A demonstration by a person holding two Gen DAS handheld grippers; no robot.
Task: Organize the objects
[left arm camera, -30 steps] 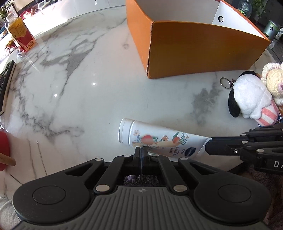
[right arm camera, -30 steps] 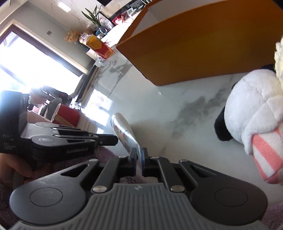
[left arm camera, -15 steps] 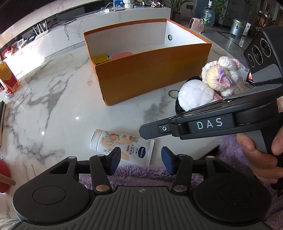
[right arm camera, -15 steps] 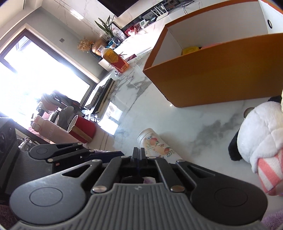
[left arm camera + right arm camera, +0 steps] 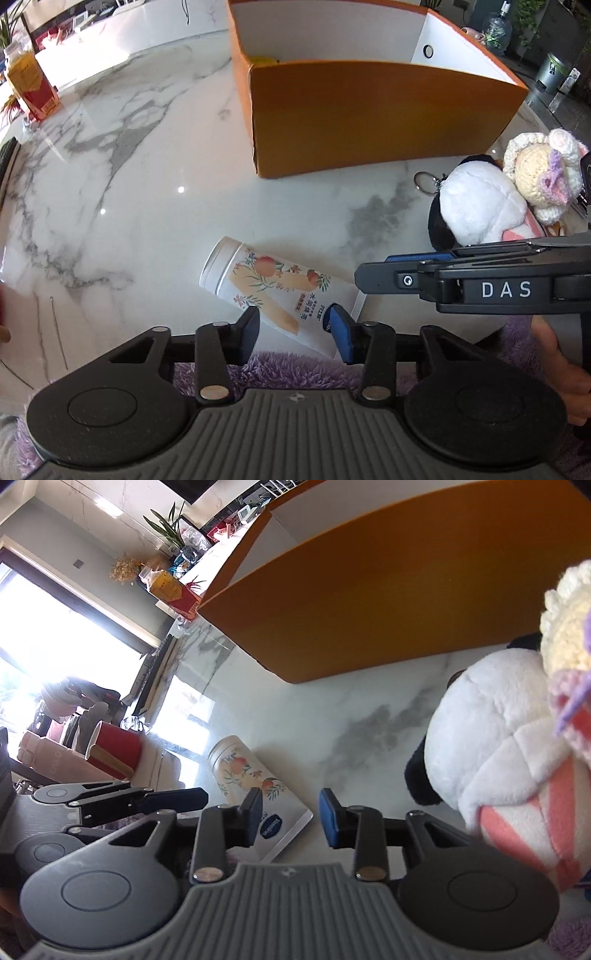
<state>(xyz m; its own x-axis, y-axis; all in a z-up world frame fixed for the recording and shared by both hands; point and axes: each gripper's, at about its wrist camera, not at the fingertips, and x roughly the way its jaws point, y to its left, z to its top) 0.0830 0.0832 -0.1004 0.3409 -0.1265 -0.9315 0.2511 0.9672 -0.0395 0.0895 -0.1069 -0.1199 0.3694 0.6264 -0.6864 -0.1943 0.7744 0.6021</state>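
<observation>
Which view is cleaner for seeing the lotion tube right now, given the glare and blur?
Left wrist view: even light, the lotion tube sharp with readable print, only small glints on the marble table. Right wrist view: window blown out, glare streaking the table beside the tube, and the plush toy soft at the edge.

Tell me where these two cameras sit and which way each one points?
Left wrist: on the left gripper, looking forward over the lotion tube to the orange box; the right gripper and a hand show.
Right wrist: on the right gripper, looking across the table; the left gripper shows.
Shared: tube, box, plush dog.
</observation>
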